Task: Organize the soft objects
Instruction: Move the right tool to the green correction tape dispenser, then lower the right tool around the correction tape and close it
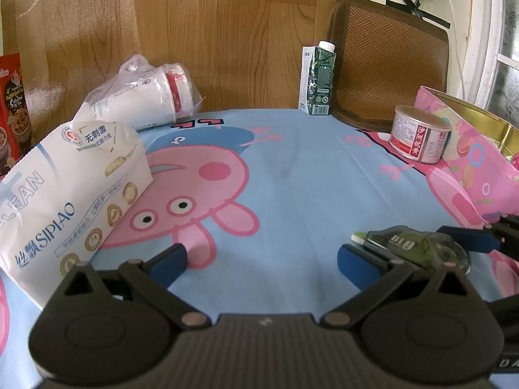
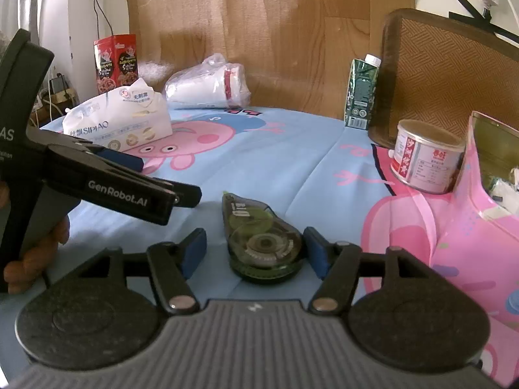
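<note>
we keep our left gripper wide and empty beside the "sipiao" tissue pack; our right gripper stands open around the "big" correction tape on the surface.

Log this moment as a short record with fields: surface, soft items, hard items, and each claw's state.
surface: cartoon-pig cloth
soft items: tissue pack; bagged paper cups, lying on their side
hard items: correction tape; tin can; drink carton, upright
left claw: open, empty
right claw: open, the correction tape between its pads, left pad clear of it
</note>
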Demonstrator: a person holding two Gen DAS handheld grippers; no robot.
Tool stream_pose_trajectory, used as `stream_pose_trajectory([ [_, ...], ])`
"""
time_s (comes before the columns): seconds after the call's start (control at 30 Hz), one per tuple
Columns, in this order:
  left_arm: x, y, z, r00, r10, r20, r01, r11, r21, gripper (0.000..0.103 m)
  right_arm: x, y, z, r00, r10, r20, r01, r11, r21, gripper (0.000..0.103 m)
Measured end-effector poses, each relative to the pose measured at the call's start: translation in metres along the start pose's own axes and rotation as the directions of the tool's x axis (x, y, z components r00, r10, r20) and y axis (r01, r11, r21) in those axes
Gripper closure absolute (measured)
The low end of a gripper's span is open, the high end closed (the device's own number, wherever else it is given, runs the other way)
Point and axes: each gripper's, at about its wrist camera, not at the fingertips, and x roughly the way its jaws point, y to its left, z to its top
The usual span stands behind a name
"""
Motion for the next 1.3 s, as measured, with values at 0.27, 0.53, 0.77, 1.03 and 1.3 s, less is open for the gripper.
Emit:
stream_pose_trajectory([
  [0.27, -0.0001, 0.0014, 0.0003, 1.000, 0.001, 0.001, -0.001, 1.000, -0.007, 0.000, 0.0007, 0.0001, -0.0004, 1.000, -0.005, -0.003, 0.005, 1.000, -0.005, 0.033],
  [0.53, -0.0016, 0.0039, 0.0000, 1.000, -0.010, 0.009, 0.010, 1.000, -0.022, 0.000, 0.0009, -0.0005, -0.0004, 1.000, -0.003, -0.003, 0.003, 1.000, -0.006, 0.032],
  [0.77, -0.0027, 0.0061, 0.0000, 1.000, -0.020, 0.014, 0.021, 0.999, -0.033, 0.000, 0.0010, -0.0012, -0.0003, 1.000, -0.001, -0.003, 0.001, 1.000, -0.007, 0.031],
  [1.03, -0.0049, 0.0083, -0.0003, 0.999, -0.046, 0.023, 0.047, 0.998, -0.052, 0.000, 0.0010, -0.0016, -0.0002, 1.000, 0.000, -0.003, 0.000, 1.000, -0.008, 0.031],
  [1.3, -0.0050, 0.0085, -0.0004, 0.998, -0.054, 0.025, 0.055, 0.997, -0.053, 0.000, 0.0008, -0.0020, -0.0002, 1.000, 0.001, -0.003, -0.001, 1.000, -0.008, 0.031],
])
